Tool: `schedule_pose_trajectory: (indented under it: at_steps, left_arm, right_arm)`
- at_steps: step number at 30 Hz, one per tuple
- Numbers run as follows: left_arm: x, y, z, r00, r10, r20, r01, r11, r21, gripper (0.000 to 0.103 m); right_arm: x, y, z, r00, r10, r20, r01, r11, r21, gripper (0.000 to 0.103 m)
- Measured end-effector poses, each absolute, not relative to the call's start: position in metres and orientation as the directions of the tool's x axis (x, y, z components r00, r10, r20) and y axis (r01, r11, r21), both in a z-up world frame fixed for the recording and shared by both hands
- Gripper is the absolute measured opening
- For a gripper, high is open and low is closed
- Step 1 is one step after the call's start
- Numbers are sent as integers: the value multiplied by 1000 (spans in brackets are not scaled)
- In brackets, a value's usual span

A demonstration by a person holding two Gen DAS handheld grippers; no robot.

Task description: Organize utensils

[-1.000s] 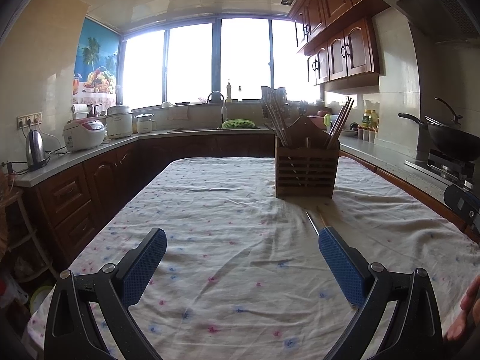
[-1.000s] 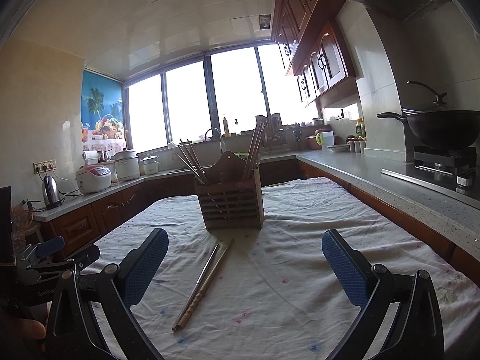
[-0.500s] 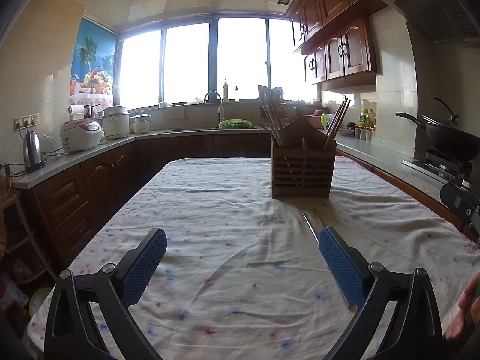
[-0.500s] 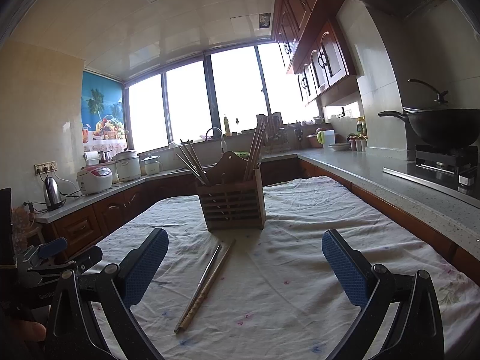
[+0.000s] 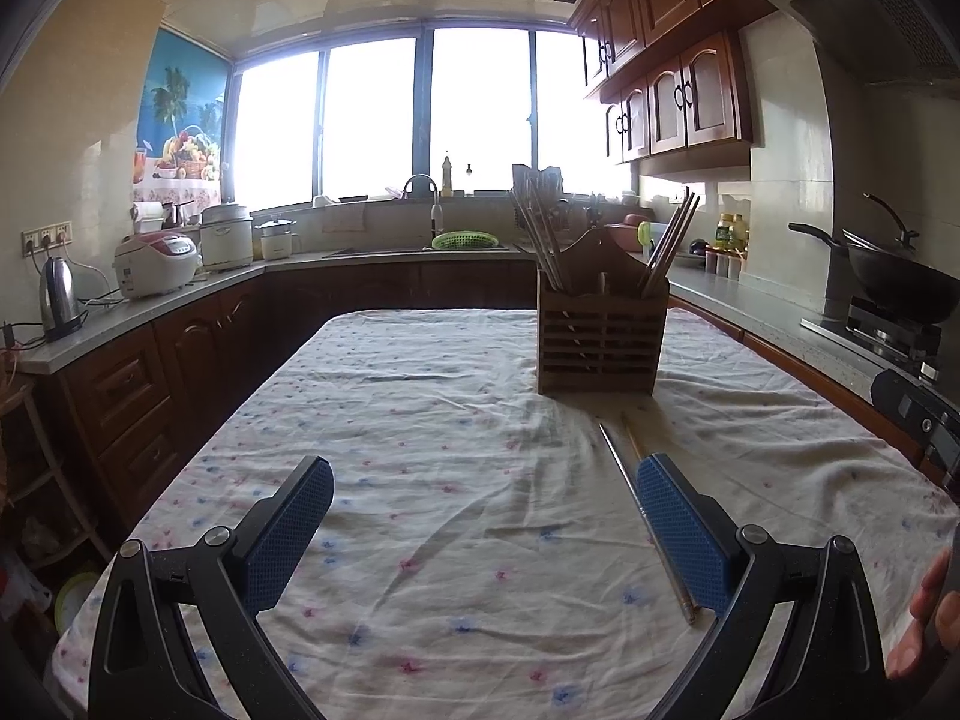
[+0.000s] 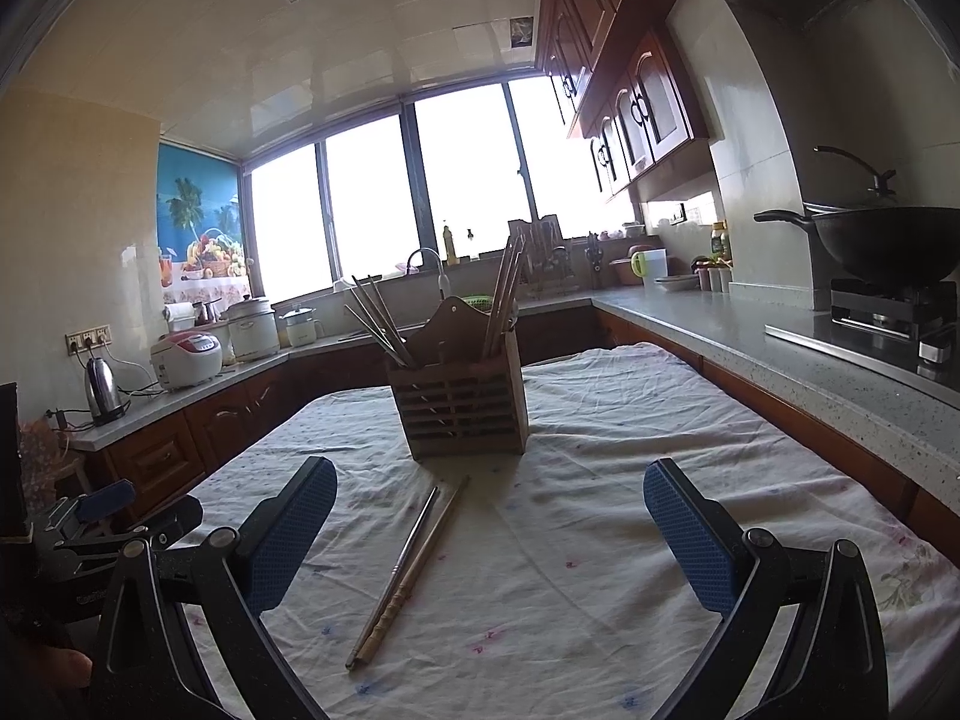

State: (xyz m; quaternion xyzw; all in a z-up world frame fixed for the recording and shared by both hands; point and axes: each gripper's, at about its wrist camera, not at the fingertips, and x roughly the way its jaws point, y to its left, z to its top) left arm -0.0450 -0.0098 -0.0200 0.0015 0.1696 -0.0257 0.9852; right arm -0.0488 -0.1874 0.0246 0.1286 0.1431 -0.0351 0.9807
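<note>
A slatted wooden utensil holder [image 5: 602,339] [image 6: 465,405] stands on the cloth-covered table, with several chopsticks leaning out of both its sides. Two loose chopsticks, one metal and one wooden [image 6: 408,564] [image 5: 645,510], lie side by side on the cloth in front of it. My left gripper [image 5: 483,531] is open above the cloth, its right finger just beside the loose pair. My right gripper [image 6: 489,534] is also open, with the loose chopsticks lying between its fingers, nearer the left one. Neither holds anything.
The table carries a white flowered cloth [image 5: 420,450]. Counters wrap around it: a kettle [image 5: 57,297] and rice cookers on the left, a sink at the back, a wok [image 6: 888,240] on a stove at the right. A hand [image 5: 927,618] shows at the lower right edge.
Both grippers have drifted slightly; the holder and loose chopsticks sit a little more to the left in the left wrist view. Nothing was taken hold of.
</note>
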Motion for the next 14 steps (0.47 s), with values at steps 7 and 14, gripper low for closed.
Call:
schedule_pose_trajectory:
  at_steps: [7,14]
  left_arm:
    - [-36,-11,-14,934,-60,-351,55,998,-24,102]
    - [-31,-13,-11,932,-69,-357,61,998,-34,102]
  right_arm:
    - [-35,-194,22,936,-35,-349,129,959,251,103]
    - [-25,-200,23,927,-21,-373,131,954,269,103]
